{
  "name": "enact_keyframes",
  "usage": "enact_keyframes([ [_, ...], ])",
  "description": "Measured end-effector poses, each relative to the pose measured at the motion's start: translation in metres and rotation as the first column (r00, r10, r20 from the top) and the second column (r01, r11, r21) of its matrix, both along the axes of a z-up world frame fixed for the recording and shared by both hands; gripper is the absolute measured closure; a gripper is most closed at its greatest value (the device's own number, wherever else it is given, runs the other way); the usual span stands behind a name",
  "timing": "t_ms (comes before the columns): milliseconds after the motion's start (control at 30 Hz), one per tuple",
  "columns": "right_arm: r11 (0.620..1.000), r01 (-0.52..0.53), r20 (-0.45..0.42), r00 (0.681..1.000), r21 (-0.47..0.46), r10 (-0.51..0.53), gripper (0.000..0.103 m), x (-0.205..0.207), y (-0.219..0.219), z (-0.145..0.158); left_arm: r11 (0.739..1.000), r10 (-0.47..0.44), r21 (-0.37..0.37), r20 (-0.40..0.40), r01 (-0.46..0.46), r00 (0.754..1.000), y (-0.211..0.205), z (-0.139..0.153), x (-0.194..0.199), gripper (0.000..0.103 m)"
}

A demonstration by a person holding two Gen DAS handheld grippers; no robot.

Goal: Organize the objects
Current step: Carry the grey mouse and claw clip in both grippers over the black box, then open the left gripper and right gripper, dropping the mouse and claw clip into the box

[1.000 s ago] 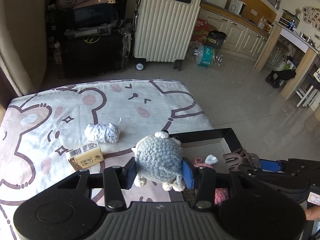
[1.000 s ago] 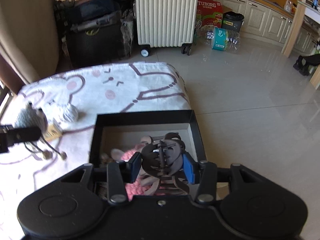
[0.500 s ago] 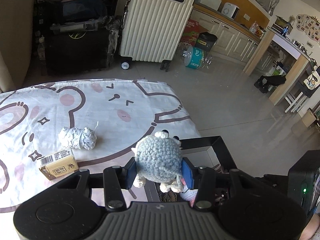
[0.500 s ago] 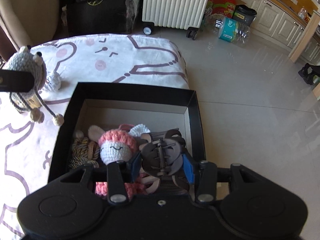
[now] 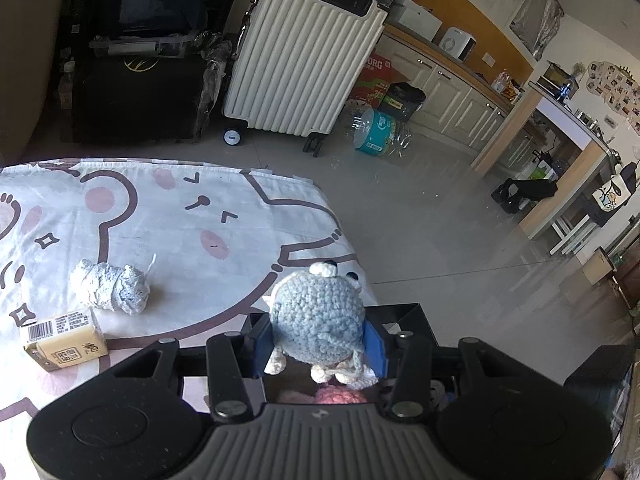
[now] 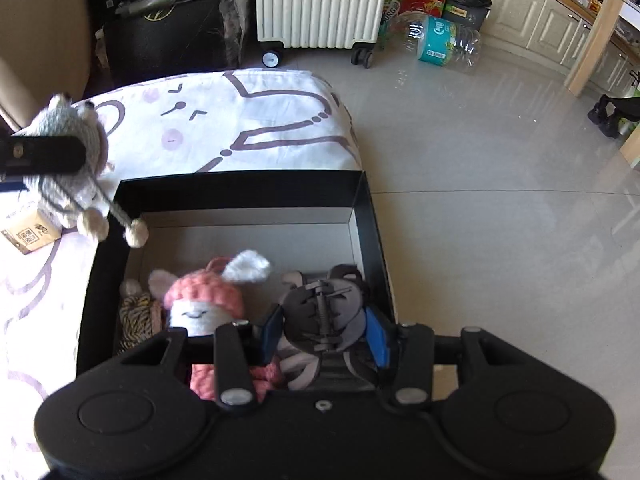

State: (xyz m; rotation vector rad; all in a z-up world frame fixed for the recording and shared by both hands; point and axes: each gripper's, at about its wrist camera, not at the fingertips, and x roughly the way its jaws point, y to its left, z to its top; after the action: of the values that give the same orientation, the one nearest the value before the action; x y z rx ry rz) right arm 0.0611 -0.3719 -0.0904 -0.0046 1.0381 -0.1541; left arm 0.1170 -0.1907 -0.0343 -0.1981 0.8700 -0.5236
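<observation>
My left gripper (image 5: 318,346) is shut on a grey-blue crocheted toy (image 5: 318,318), held over the near left corner of a black open box (image 6: 244,186). In the right wrist view the same toy (image 6: 76,152) hangs at the far left, its cream feet dangling above the box's left rim. My right gripper (image 6: 326,330) is shut on a dark grey hair claw clip (image 6: 324,312), low inside the right part of the box. A pink and white crocheted bunny (image 6: 204,300) and a coil of striped rope (image 6: 136,318) lie in the box.
A white lace roll (image 5: 110,288) and a small yellow carton with a barcode (image 5: 64,342) lie on the cartoon-print cloth (image 5: 180,220). The box stands at the bed's right edge, with tiled floor (image 6: 500,160) beyond. A cream suitcase (image 5: 300,52) stands farther back.
The left gripper carried the grey-blue toy rightwards to the box's left rim. The right gripper sank with the claw clip deeper into the box.
</observation>
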Motion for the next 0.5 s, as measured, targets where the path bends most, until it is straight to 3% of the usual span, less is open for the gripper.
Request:
enact_keyframes([
  [167, 0.995, -0.081, -0.064, 0.995, -0.064, 0.077, 0.057, 0.0, 0.01, -0.012, 1.0, -0.023, -0.015, 0.003, 0.023, 1.0, -0.007, -0.003, 0.001, 0.055],
  [333, 0.997, -0.076, -0.087, 0.993, 0.017, 0.077, 0.057, -0.003, 0.008, -0.008, 1.0, -0.019, -0.009, -0.035, 0.019, 0.999, -0.011, -0.015, 0.006, 0.055],
  [500, 0.997, -0.069, -0.09, 0.993, 0.032, 0.072, 0.057, -0.004, 0.009, -0.008, 1.0, -0.005, 0.016, -0.073, 0.006, 0.997, -0.011, -0.03, 0.012, 0.055],
])
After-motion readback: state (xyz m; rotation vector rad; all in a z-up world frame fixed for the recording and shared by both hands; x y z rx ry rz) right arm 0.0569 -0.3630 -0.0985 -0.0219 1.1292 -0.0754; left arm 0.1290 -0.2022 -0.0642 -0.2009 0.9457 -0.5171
